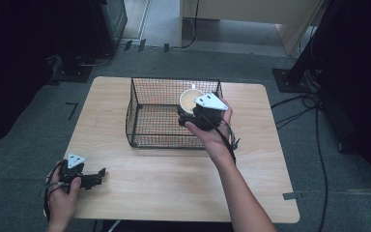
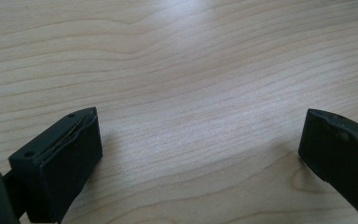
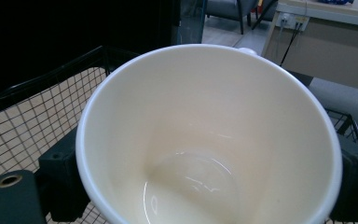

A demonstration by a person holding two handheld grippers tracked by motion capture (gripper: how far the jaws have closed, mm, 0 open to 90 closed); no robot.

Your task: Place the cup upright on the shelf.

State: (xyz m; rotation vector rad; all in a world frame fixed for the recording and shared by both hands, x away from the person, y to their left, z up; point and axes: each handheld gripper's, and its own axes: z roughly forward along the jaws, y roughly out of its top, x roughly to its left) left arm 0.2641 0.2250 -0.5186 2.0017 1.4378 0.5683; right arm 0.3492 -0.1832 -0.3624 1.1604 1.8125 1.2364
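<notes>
A pale wood surface [image 1: 174, 179] with rounded corners stands on grey carpet, with dark stands and cables around it and a light desk at the far wall. Your right tool [image 1: 193, 115] is clenched on a cream cup [image 1: 191, 100], one jaw on each side of its wall, and you hold it over the right part of a black wire basket [image 1: 147, 118]. In the right gripper view the cup [image 3: 209, 135] sits between the two black jaws with its open mouth tipped toward the camera, its inside bare and glossy, and a bit of handle shows at the far rim. The basket mesh [image 3: 23, 126] runs behind and below the cup there; whether the cup touches the basket floor you cannot tell. The basket stands on the far middle of the surface, open at the top. Your left tool [image 1: 94, 178] rests low at the near left corner of the surface, well apart from the basket, held in your left hand [image 1: 63, 200]. In the left gripper view its jaws stand wide, released, with bare wood grain [image 2: 186, 93] between them
</notes>
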